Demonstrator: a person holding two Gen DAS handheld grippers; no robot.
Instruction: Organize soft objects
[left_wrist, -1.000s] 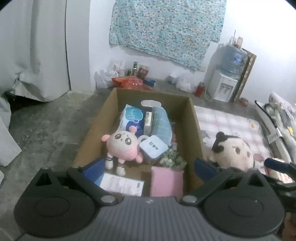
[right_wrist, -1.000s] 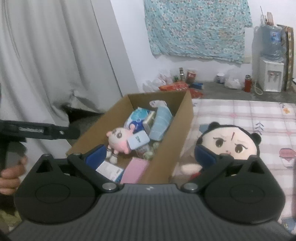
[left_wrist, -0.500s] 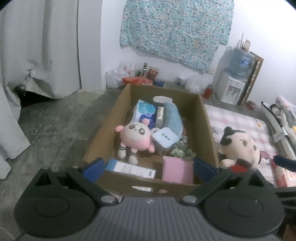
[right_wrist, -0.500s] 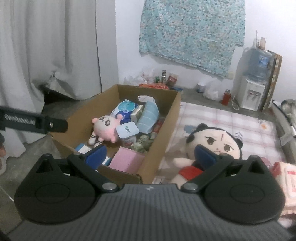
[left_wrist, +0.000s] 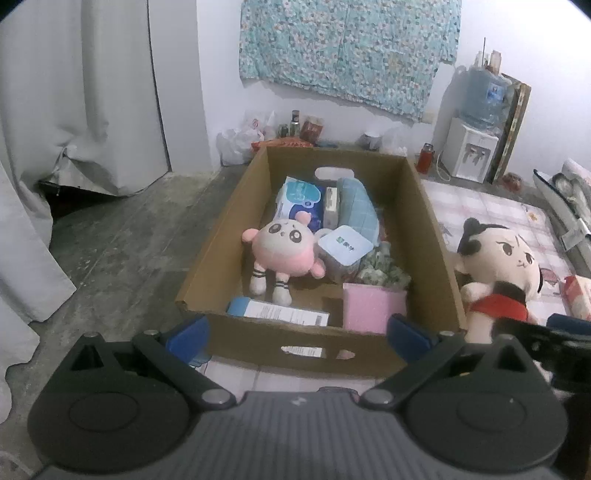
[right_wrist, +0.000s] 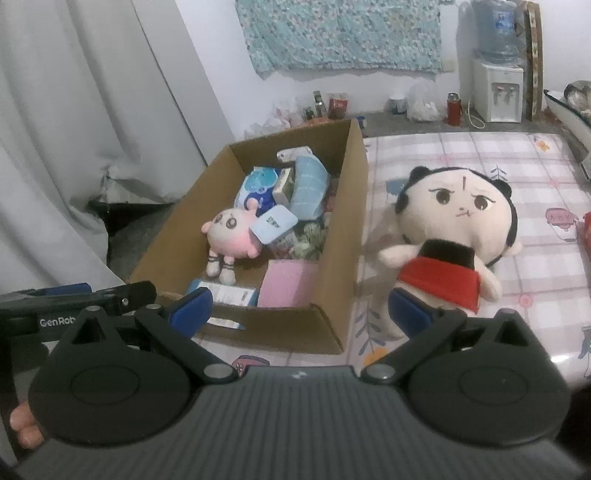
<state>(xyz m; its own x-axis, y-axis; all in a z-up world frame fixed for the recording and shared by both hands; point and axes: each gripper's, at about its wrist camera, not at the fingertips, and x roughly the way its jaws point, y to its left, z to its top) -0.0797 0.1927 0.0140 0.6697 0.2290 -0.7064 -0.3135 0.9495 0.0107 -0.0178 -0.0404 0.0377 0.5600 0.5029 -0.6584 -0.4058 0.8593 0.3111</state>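
Black ribbed tongs (left_wrist: 299, 334) with blue pads (right_wrist: 190, 308), silver pivot screws, "GenRob" lettering.

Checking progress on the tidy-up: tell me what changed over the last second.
Both grippers, left and right, pulled back from the cardboard box, open and empty. The pink plush in the box and the big-headed doll on the mat stayed put.

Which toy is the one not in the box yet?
Find the cardboard box on the checked mat. Just outside its right wall lies a big doll: cream face, black hair buns, red shirt. The pink plush is smaller and already inside.
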